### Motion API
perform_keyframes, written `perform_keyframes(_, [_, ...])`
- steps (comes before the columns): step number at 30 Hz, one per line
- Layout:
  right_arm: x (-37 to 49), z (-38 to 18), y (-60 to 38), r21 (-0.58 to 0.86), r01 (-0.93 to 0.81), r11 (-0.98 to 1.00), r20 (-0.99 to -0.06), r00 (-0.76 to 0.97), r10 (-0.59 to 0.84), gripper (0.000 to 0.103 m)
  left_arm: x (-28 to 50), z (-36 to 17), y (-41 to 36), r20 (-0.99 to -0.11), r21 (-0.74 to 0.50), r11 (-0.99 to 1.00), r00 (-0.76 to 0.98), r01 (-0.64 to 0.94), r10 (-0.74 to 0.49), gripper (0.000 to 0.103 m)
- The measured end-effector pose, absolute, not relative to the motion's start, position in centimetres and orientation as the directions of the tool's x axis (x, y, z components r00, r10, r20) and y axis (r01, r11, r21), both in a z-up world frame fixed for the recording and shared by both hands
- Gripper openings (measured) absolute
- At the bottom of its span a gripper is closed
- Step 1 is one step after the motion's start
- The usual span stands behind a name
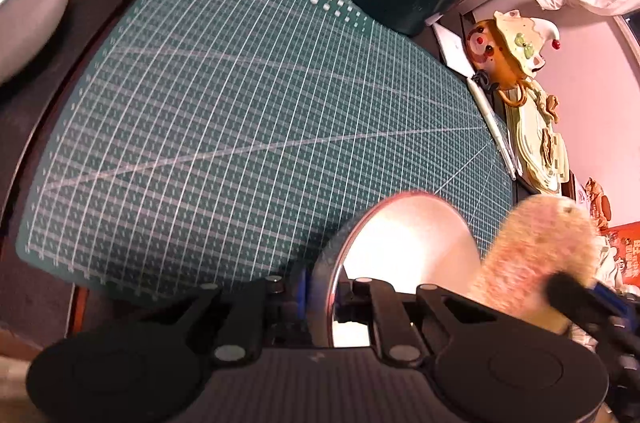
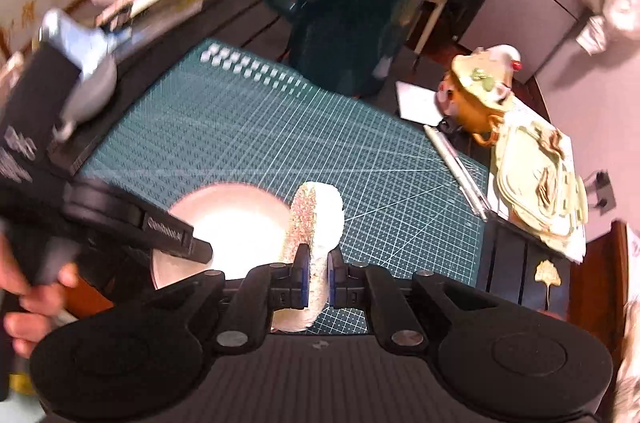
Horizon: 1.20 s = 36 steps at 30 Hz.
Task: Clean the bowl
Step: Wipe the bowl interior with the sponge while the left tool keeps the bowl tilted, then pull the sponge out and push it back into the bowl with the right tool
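Bowl held on its rim by the left hand-held gripper, sponge clamped in the right, both over the green mat.

Left hand-held gripper [image 1: 322, 297] pinches the rim of the metal bowl [image 1: 408, 239], which sits at the near right part of the cutting mat [image 1: 224, 111] on the dark surface [image 2: 256, 19]. Right hand-held gripper [image 2: 318, 277] is closed on a round sponge [image 2: 316, 219] standing on edge just beside the bowl's right rim. Around: a pen [image 2: 456, 159] along the mat's right edge, a clown figure [image 2: 480, 91] and a cream tray [image 2: 540, 183] past it, a dark chair [image 2: 352, 3] behind the far edge, a grey pot [image 1: 28, 3] off the far left corner. A person's hand [image 2: 28, 299] grips the left tool's handle.
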State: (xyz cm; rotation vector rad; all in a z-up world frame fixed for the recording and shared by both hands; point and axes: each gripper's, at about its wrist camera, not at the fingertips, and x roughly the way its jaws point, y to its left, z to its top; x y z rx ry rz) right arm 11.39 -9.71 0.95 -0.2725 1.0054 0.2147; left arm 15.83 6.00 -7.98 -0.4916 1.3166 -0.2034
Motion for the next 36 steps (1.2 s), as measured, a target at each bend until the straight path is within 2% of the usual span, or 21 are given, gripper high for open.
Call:
perform_keyframes(3, [11.0, 2.2, -10.7, -0.069, -0.282, 0.957, -0.846, 0.525, 0.094, 0.008, 16.3, -7.7, 6.1, -0.865, -0.465, 0.878, 0.271, -0.113, -0.423, 0.012])
perform_keyframes(4, [10.6, 2.7, -11.0, -0.065, -0.282, 0.957, -0.841, 0.532, 0.100, 0.008, 16.3, -7.5, 6.1, -0.861, -0.467, 0.878, 0.281, -0.106, -0.424, 0.016])
perform_keyframes(7, [10.1, 2.9, -11.2, -0.053, -0.281, 0.958, -0.838, 0.535, 0.111, 0.008, 16.1, -6.5, 6.1, -0.851, -0.468, 0.879, 0.313, -0.094, -0.420, 0.036])
perform_keyframes(11, [9.6, 3.0, -11.4, -0.029, -0.276, 0.961, -0.834, 0.537, 0.129, 0.008, 14.8, -6.2, 6.1, -0.859, -0.476, 0.872, 0.276, -0.117, -0.432, 0.037])
perform_keyframes(15, [9.3, 3.2, -11.2, -0.008, -0.284, 0.959, -0.829, 0.538, 0.152, 0.008, 13.2, -7.2, 4.8, -0.883, -0.458, 0.879, 0.187, -0.133, -0.431, 0.034])
perform_keyframes(16, [9.4, 3.3, -11.2, -0.004, -0.285, 0.958, -0.828, 0.538, 0.157, 0.008, 13.1, -7.5, 4.4, -0.888, -0.449, 0.884, 0.172, -0.131, -0.426, 0.032])
perform_keyframes(17, [9.4, 3.3, -11.2, 0.000, -0.283, 0.959, -0.827, 0.539, 0.159, 0.008, 13.0, -7.8, 4.1, -0.892, -0.443, 0.887, 0.166, -0.130, -0.421, 0.024])
perform_keyframes(23, [9.8, 2.8, -10.7, 0.011, -0.279, 0.960, -0.831, 0.531, 0.164, 0.008, 13.8, -8.3, 4.4, -0.887, -0.445, 0.881, 0.214, -0.162, -0.409, 0.014])
perform_keyframes(34, [11.8, -1.1, -8.2, 0.000, -0.312, 0.950, -0.871, 0.467, 0.153, 0.008, 15.3, -8.6, 5.3, -0.864, -0.478, 0.864, 0.260, -0.159, -0.431, 0.012])
perform_keyframes(36, [12.6, -2.6, -7.7, 0.050, -0.307, 0.950, -0.885, 0.427, 0.184, 0.008, 15.1, -8.7, 5.7, -0.863, -0.482, 0.861, 0.258, -0.163, -0.434, 0.012])
